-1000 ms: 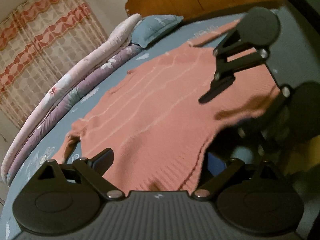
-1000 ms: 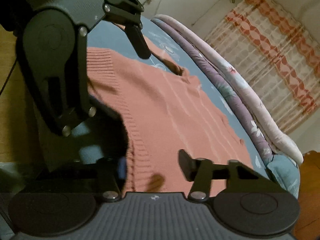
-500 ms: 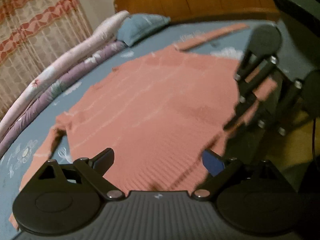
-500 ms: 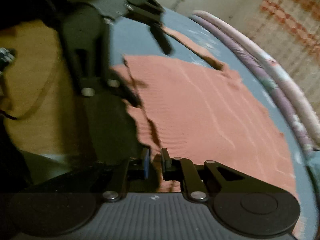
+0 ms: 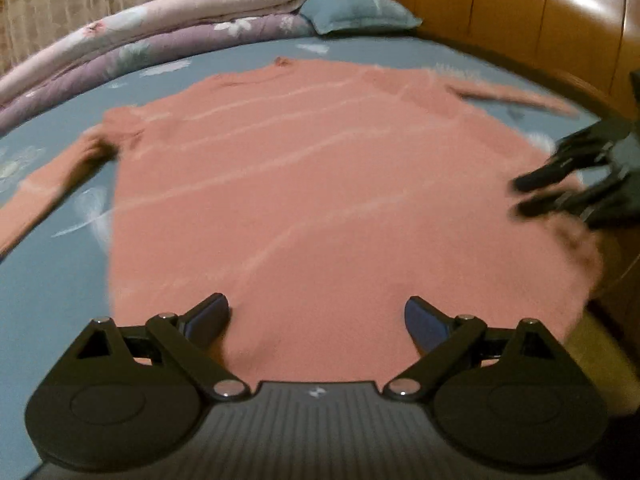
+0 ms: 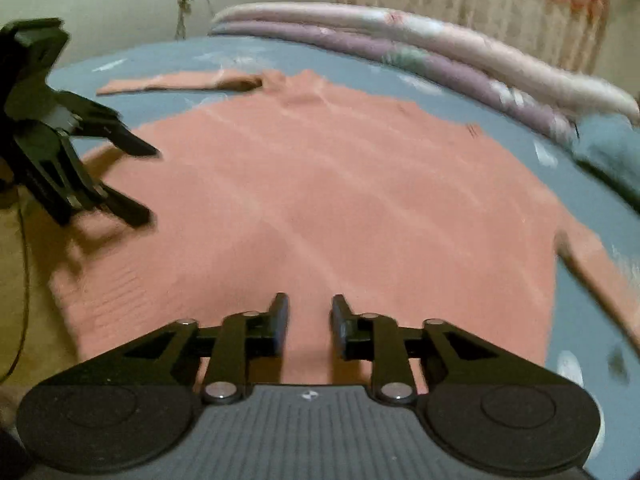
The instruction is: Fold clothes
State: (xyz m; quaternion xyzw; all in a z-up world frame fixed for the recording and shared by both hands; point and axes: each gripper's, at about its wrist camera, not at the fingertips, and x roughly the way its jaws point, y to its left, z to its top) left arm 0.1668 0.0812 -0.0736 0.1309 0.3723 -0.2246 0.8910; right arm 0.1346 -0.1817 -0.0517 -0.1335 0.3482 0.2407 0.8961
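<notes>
Knit: a salmon-pink sweater [image 5: 320, 184] lies spread flat on the blue bedsheet [image 5: 48, 280], body straight ahead of both sets of jaws, hem nearest them and hanging a little past the bed's edge.
Sleeves: one sleeve [image 5: 52, 184] trails off to the left of the left jaws; the other sleeve [image 6: 600, 272] runs out to the right of the right jaws. Neither is folded in yet.
Left gripper [image 5: 316, 320]: jaws spread wide, nothing between them, hovering just over the hem with cloth showing in the gap.
Right gripper [image 6: 306, 324]: jaws parted by a narrow gap, holding nothing as far as I can see, also just above the hem.
Stage: my guess is the sweater has just been laid out and the first fold is not yet begun.
Risk, single layer: if either pair of jaws closes on the top layer alone, the back would stay down and the fold would come out twisted.
Risk, slipping: the hem overhangs the edge, so a pull towards the jaws could drag the whole sweater off the bed.
Risk, uneven lift: one gripper biting deeper than the other would skew the crease.
Risk, bedding: the rolled quilt [image 5: 160, 28] and pillow [image 5: 356, 10] lie far beyond the jaws; a long throw of the sleeve might land on them.
Blur: both views smear, so exact contact with the cloth I cannot tell.
</notes>
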